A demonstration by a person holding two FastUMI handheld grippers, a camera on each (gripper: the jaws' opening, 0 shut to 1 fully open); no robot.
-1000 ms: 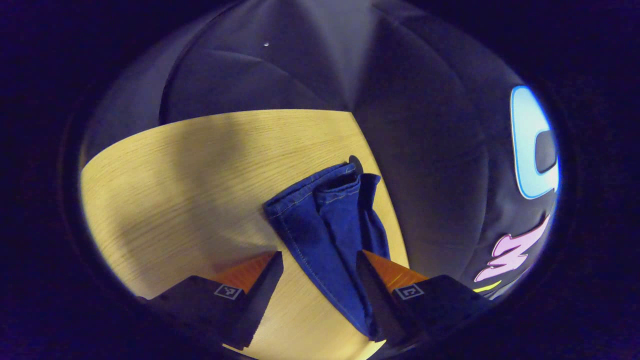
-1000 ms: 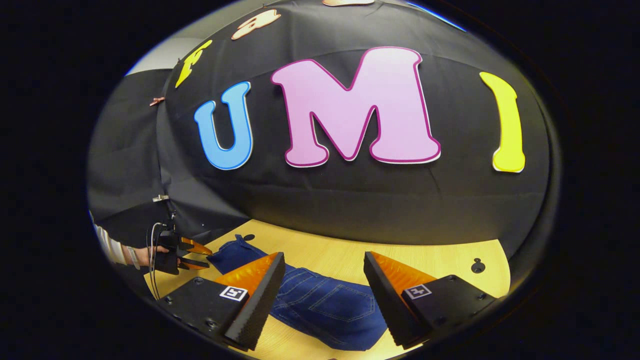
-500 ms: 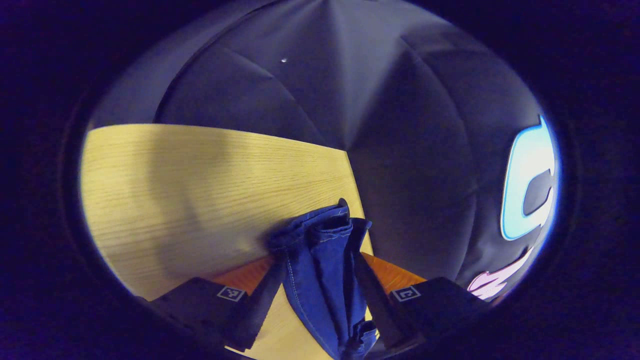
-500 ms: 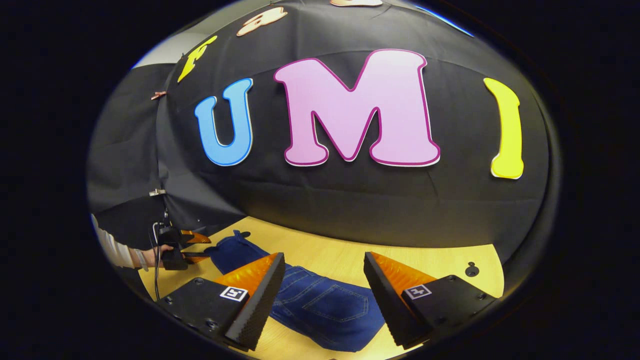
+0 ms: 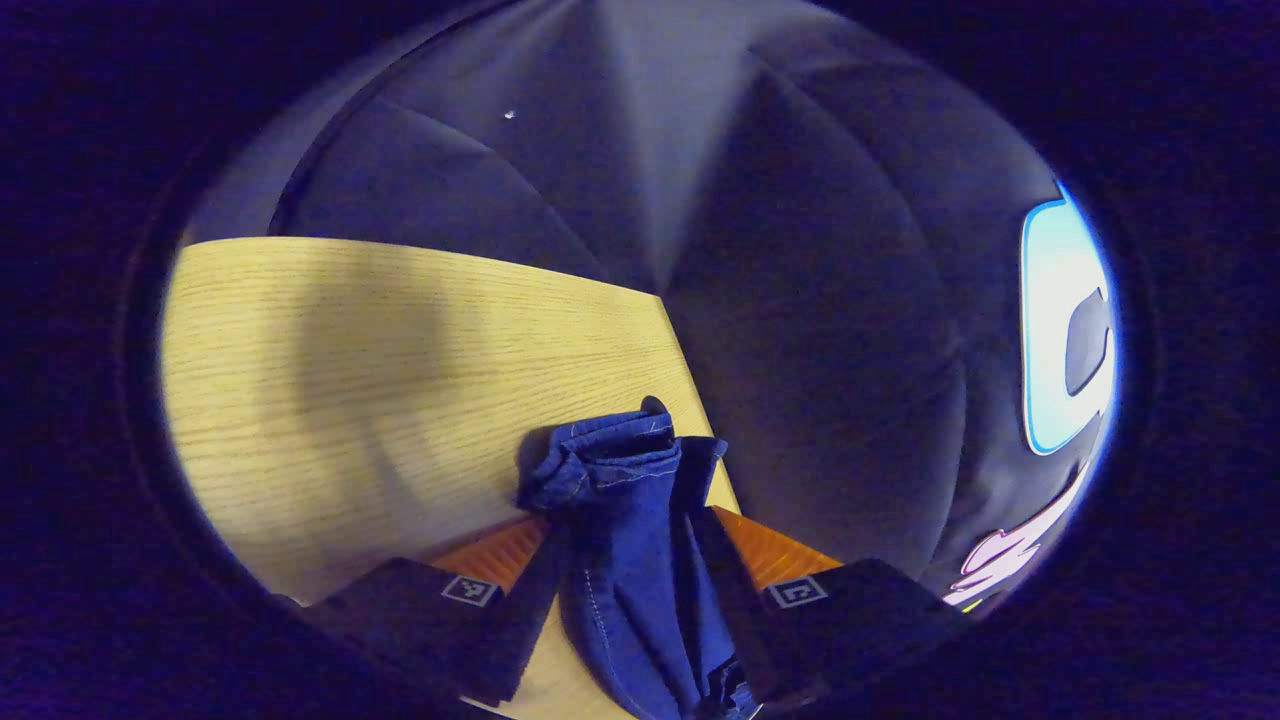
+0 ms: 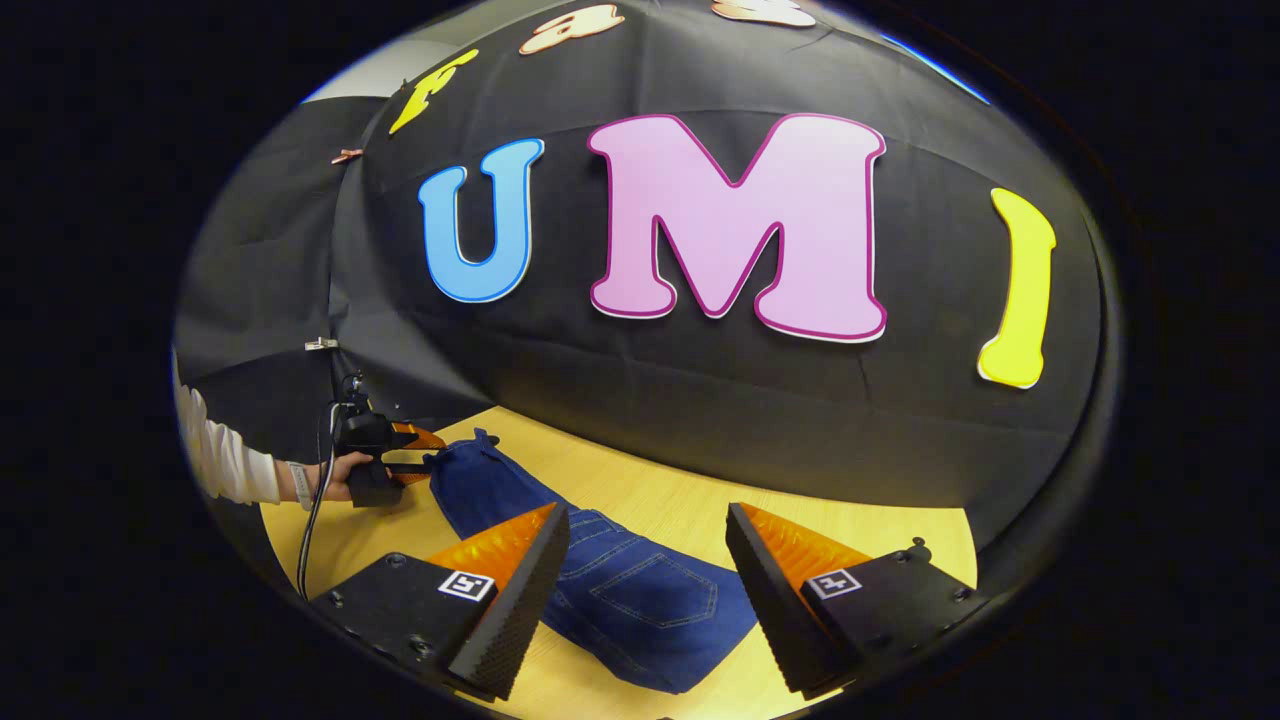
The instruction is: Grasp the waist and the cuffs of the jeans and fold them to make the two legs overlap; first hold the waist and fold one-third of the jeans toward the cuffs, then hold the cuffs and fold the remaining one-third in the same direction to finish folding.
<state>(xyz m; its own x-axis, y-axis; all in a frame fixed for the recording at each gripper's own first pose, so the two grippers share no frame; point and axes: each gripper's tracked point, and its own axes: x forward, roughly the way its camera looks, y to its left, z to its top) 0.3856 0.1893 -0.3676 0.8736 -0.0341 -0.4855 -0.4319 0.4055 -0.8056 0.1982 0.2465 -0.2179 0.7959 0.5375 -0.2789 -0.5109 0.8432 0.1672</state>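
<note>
I am working the jeans [image 6: 640,605], which are lying along the back edge of the table [image 5: 380,350], just beside the booth wall. The cuffs [image 5: 610,460] are sitting bunched near the table's far corner in the left gripper view, and the waist end with its back pocket is lying toward the front edge in the right gripper view. My left gripper [image 5: 625,590] is pinching the cuff end, both fingers pressing on the gathered denim that runs down between them. In the right gripper view that same gripper is meeting the cuffs at the table's left end, held by a hand [image 6: 335,482] in a pale sleeve. My right gripper [image 6: 645,590] is hanging spread wide above the waist, gripping nothing. As I judge it, the step in hand is securing both ends for the leg-over-leg fold. To do it well, I am aiming to catch both layers at the waist's near corner, matching the cuff grip, so that the two ends can rise level. A shallow bite on one layer could let the waistband slip or twist.
</note>
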